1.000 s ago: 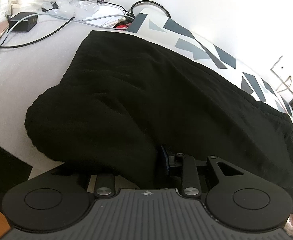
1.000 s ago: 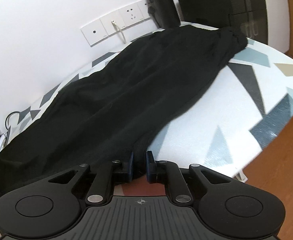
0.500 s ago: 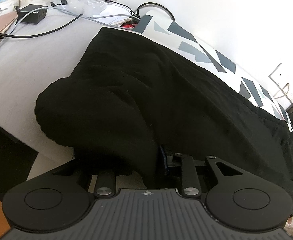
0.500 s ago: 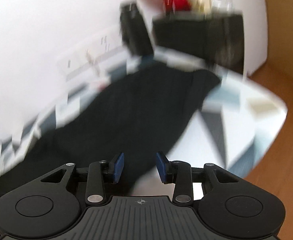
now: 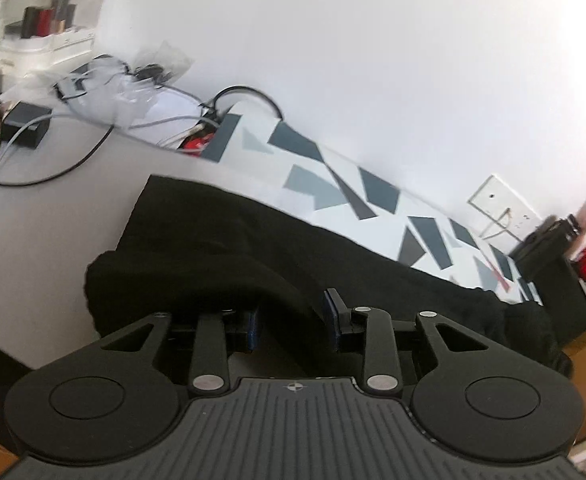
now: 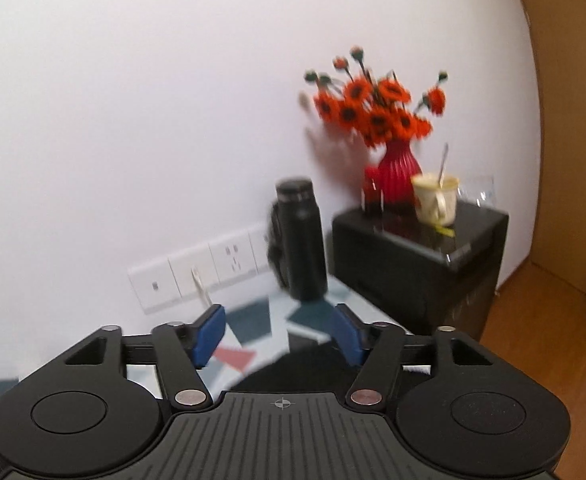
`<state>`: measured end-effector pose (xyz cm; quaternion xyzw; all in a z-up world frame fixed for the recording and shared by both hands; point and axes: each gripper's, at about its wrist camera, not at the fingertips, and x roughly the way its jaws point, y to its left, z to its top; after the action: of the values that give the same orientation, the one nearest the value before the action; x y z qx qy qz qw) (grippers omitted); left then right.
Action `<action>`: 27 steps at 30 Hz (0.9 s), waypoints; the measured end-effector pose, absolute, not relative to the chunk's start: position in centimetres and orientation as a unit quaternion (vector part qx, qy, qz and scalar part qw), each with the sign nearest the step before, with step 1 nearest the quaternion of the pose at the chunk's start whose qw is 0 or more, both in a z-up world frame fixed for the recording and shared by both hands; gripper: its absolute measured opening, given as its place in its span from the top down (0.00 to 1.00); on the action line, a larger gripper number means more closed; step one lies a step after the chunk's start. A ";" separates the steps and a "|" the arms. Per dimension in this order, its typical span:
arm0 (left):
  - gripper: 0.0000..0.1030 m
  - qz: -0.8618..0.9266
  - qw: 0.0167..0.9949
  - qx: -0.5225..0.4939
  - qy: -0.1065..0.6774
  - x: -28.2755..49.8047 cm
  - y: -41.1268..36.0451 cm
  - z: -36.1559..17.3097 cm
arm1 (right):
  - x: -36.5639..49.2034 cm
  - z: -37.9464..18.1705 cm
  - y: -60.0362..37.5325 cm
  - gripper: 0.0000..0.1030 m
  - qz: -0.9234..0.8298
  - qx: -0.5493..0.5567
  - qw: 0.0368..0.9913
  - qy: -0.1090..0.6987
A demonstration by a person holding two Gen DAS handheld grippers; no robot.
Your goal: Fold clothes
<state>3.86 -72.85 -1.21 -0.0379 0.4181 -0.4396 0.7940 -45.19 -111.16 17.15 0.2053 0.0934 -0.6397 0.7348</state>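
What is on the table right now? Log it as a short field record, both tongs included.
garment: black clothing, spread lengthwise over the table, near end bunched
table: white top with grey geometric shapes
left tongs: open, a fold of the garment between the jaws, not pinched
right tongs: open, holding nothing, raised and aimed at the wall
behind table: black flask, wall sockets
side cabinet: black, bearing red vase of orange flowers and cream mug with spoon

Both jaws have opened: the left gripper (image 5: 293, 322) released the garment (image 5: 221, 248); the right gripper (image 6: 279, 334) let go and lifted away.
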 end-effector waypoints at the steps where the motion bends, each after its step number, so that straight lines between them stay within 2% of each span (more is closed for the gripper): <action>1: 0.66 -0.438 0.796 -0.039 0.416 4.1 -72.6 -1.1 | -44.8 17.6 -111.4 0.42 -0.642 0.200 0.735 0.092; 6: 0.63 -0.437 0.793 -0.048 0.421 4.7 -71.2 -0.4 | -43.4 18.7 -111.9 0.38 -0.652 0.182 0.729 0.097; 9: 0.55 -0.477 0.790 -0.033 0.384 3.7 -71.6 1.1 | -42.3 18.9 -112.7 0.38 -0.653 0.178 0.729 0.100; 17: 0.55 -0.537 0.796 -0.043 0.276 5.4 -77.7 4.2 | -39.0 21.8 -115.7 0.38 -0.661 0.105 0.737 0.090; 21: 0.54 -0.520 0.817 -0.056 0.243 6.3 -80.0 6.0 | -40.7 22.7 -116.7 0.33 -0.666 0.073 0.738 0.080; 27: 0.54 -0.514 0.824 -0.029 0.238 2.7 -83.1 6.4 | -45.8 20.7 -119.8 0.34 -0.630 0.085 0.768 0.075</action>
<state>2.69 -83.05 6.41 -0.0292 0.2384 -0.5139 0.8236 -45.85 -119.79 20.75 0.0850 0.0751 -0.6298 0.7684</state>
